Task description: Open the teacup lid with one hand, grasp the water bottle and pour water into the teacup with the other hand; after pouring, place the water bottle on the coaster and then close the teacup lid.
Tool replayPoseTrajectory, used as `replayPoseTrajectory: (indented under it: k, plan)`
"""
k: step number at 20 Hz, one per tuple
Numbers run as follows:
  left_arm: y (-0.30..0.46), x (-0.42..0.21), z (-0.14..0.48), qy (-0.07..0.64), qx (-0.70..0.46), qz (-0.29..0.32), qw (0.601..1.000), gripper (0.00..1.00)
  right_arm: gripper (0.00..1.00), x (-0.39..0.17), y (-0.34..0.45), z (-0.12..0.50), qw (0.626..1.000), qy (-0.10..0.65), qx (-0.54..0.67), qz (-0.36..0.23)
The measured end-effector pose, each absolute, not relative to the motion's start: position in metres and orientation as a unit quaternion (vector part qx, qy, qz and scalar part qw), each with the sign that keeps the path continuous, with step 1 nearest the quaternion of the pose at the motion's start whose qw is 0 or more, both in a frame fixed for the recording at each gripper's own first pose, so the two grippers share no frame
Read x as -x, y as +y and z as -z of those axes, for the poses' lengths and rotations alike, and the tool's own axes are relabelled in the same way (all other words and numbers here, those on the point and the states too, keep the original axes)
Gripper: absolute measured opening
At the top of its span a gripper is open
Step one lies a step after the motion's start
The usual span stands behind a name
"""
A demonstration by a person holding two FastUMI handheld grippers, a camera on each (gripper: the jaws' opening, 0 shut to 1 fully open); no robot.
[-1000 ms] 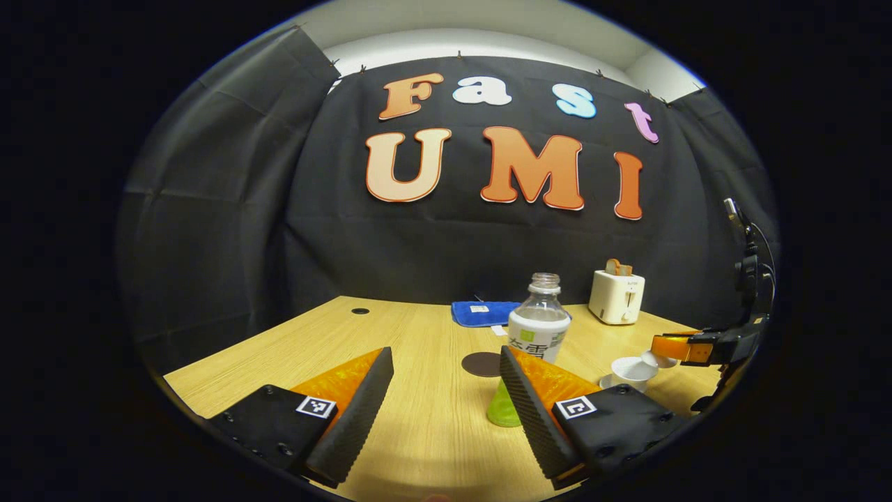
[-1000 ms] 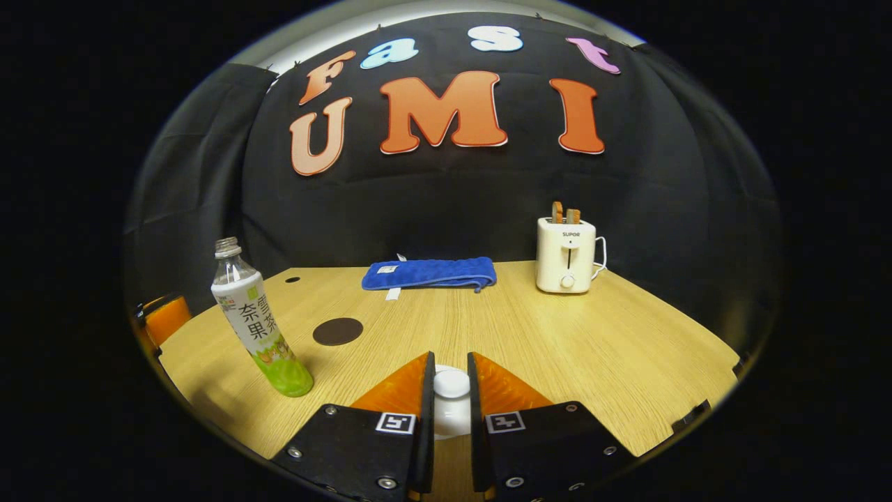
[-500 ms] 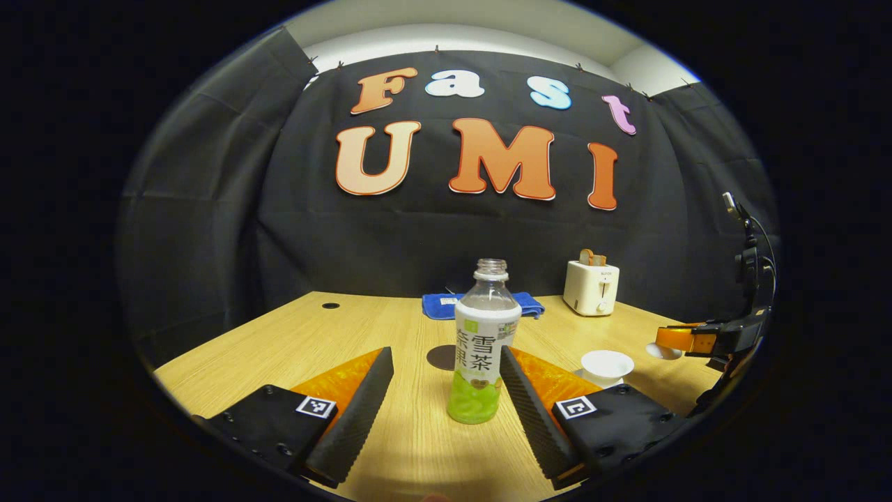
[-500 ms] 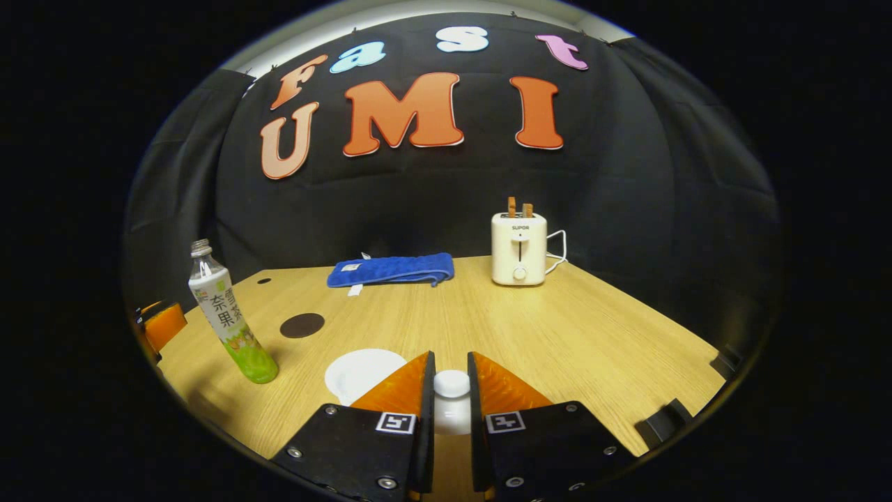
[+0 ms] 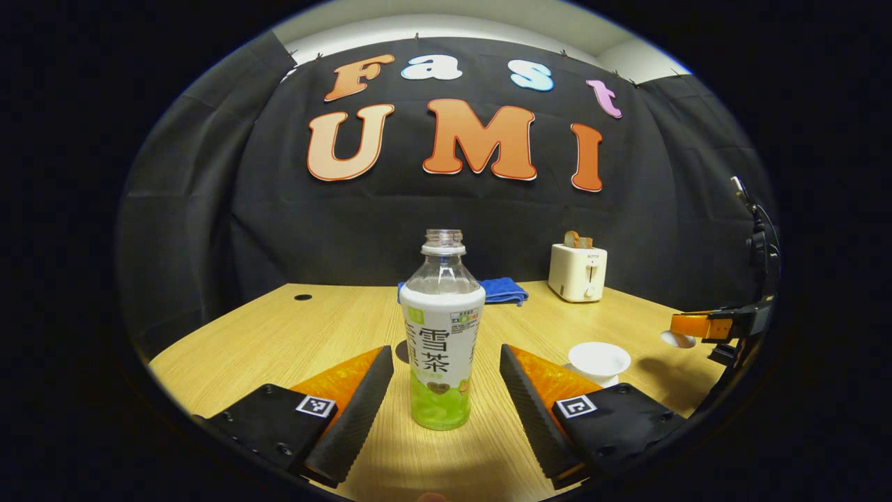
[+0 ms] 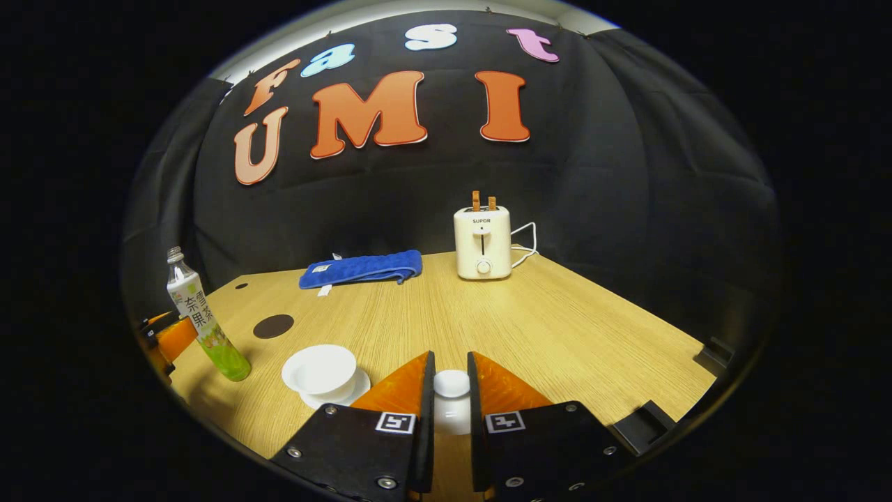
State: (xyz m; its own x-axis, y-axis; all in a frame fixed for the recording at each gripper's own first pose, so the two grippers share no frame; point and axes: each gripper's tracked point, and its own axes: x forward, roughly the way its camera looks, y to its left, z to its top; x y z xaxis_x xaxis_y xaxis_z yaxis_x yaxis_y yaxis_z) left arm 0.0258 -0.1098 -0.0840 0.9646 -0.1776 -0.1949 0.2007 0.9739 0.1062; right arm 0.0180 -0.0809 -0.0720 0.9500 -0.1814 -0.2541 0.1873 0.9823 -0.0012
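In the left gripper view the left gripper (image 5: 446,390) stands with its two fingers spread wide, one on each side of the single water bottle (image 5: 442,335), with a clear gap between each finger and the bottle, so it has hold of nothing. The bottle stands upright on the wooden table (image 5: 306,335), uncapped, with a little green liquid at the bottom. Just behind it a sliver of the one dark round coaster (image 5: 400,351) shows. To the right of the bottle sits one white teacup (image 5: 599,359) on its saucer, uncovered. Farther right, above the table, the right gripper (image 5: 686,328) is seen from the side with the white lid (image 5: 677,339) at its tip. In the right gripper view that gripper's two fingers are drawn nearly together on the knob of the one teacup lid (image 6: 451,385), both pressing on it, and the lid is held up off the table, to the right of the cup (image 6: 320,368). The cup stands open on its saucer (image 6: 348,392) near the front left of the table, with the coaster (image 6: 273,325) beyond it and the bottle (image 6: 202,326) at the far left edge beside a finger of the left gripper (image 6: 173,337). At the back of the table lie one folded blue cloth (image 6: 362,268) and one white toaster (image 6: 482,241) with two slices standing in its slots.
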Motion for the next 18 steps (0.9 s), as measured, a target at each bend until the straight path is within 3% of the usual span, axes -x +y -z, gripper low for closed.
replayPoseTrajectory:
  k: [9,10,13,18]
  plan:
    - [-0.104,-0.055,0.116,0.138,-0.047,0.081,0.986,0.99,0.22,-0.023,-0.094,0.086,0.984,0.146,-0.022,0.102]
    - [-0.103,-0.053,0.116,0.142,-0.045,0.080,0.986,0.88,0.22,-0.022,-0.095,0.087,0.983,0.147,-0.023,0.103]
    - [-0.108,-0.055,0.113,0.138,-0.038,0.098,0.985,0.70,0.23,-0.024,-0.094,0.088,0.983,0.148,-0.025,0.103]
    - [-0.111,-0.049,0.104,0.144,-0.095,0.114,0.978,0.67,0.22,-0.023,-0.091,0.086,0.984,0.146,-0.026,0.101]
